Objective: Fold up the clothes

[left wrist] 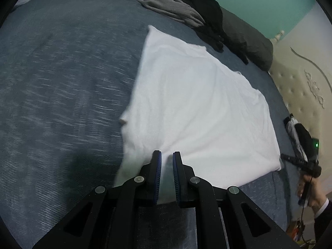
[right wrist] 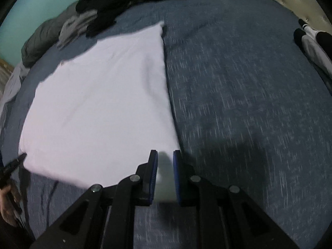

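Left wrist view: both grippers, left gripper (left wrist: 167, 155) and right gripper (right wrist: 165, 154), are pinching the white garment's (left wrist: 193, 103) near corners, seemingly keeping the hem taut for folding on the blue bedspread (left wrist: 62, 72).

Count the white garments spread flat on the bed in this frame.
1. A single white garment lies spread on the blue bedspread, both grippers at its near edge. The grey garment and black garment heaped at the far edge may hide others.

Right gripper (right wrist: 165, 155) clamped on near corner of white cloth (right wrist: 99, 103) spread on blue bed (right wrist: 238, 93), dark clothes (right wrist: 103, 10) heaped at far edge.
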A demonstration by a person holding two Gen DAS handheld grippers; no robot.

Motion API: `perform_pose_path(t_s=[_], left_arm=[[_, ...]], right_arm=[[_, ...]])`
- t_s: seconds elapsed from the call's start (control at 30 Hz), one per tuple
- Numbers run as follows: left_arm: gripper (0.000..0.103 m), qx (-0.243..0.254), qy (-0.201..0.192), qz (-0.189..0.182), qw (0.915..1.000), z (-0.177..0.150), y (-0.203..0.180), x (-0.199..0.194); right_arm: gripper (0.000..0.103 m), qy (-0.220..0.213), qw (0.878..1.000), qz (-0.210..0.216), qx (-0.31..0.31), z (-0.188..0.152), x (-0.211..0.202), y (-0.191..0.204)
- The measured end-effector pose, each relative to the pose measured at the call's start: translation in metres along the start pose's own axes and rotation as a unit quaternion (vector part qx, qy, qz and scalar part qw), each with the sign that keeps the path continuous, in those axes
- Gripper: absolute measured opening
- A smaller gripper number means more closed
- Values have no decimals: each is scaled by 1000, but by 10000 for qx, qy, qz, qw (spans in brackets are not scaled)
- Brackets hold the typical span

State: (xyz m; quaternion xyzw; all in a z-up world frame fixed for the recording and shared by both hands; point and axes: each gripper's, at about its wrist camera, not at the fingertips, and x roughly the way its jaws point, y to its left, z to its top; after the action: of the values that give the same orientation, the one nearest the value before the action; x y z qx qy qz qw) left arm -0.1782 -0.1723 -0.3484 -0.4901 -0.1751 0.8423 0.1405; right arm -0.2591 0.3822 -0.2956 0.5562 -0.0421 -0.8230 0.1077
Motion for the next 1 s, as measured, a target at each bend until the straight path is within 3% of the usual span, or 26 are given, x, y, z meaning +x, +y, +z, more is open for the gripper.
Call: perform_pose_path(t_s=[0.3, 0.4, 0.63, 0.77, 1.0], left_arm=[[12, -659, -49, 291, 9974, -12, 49, -31], [12, -685, -40, 457, 9966, -15, 53, -36], [13, -658, 11, 218, 9976, -22, 33, -45], [19, -897, 102, 56, 9959, -29, 29, -40], [20, -1238, 181, -141, 9920, -41, 24, -33]], right_arm=[[13, -152, 9996, -63, 224, -17, -25, -18], [16, -335, 9988, 283, 197, -19, -39, -3], [16, -591, 9907, 1212, 159, -28, -45, 58], [16, -571, 9865, 1523, 174, -37, -35, 81], [16, -577, 9785, 1927, 459, -58, -24, 86]])
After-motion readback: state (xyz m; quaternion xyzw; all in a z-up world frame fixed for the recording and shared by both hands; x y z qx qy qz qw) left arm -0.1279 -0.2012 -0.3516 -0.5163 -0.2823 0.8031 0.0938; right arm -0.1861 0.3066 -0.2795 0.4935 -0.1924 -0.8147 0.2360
